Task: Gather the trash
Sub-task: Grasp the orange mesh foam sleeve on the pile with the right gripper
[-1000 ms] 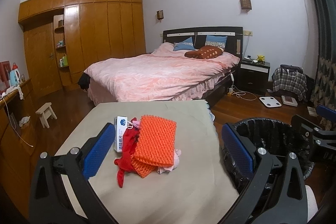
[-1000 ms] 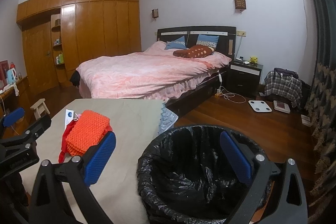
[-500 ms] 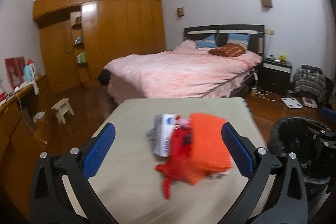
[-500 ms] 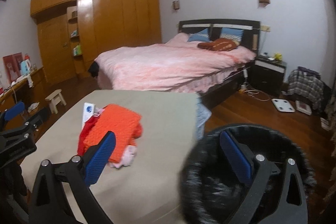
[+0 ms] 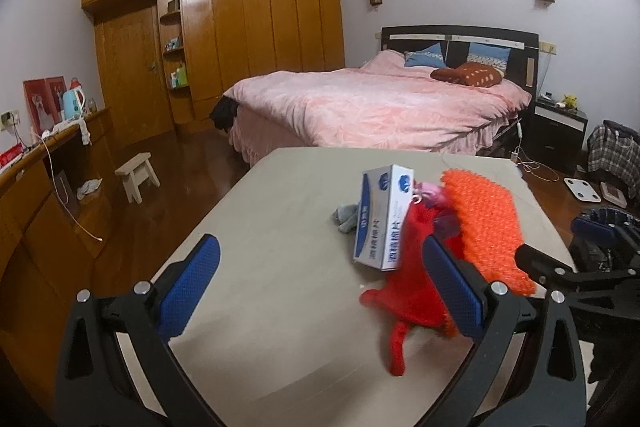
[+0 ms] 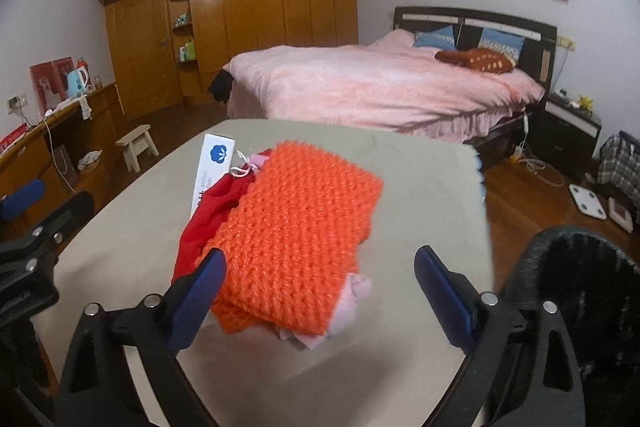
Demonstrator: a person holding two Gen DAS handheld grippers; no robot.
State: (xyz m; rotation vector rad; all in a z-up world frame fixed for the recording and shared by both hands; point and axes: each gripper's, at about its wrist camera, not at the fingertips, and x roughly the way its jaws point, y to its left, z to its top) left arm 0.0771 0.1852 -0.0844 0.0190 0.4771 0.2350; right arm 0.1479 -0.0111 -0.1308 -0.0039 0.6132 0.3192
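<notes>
In the left wrist view, the left gripper (image 5: 320, 283) is hovering wide open, empty, at lower centre; the white-and-blue cardboard box (image 5: 382, 217) is leaning on red cloth (image 5: 412, 267) right of centre on the beige table (image 5: 272, 211).

In the right wrist view, the right gripper (image 6: 320, 287) is gaping empty around the orange knitted cloth (image 6: 296, 231) at centre; the black-lined trash bin (image 6: 580, 287) is sitting lower right.

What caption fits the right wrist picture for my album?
Open right gripper reaches toward the orange knit piece on the table.

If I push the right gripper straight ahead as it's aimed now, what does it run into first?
Most likely the orange knitted cloth: it lies between the open fingers of the right gripper, on top of the pile on the table. Depth is uncertain, but nothing else stands before it.
</notes>
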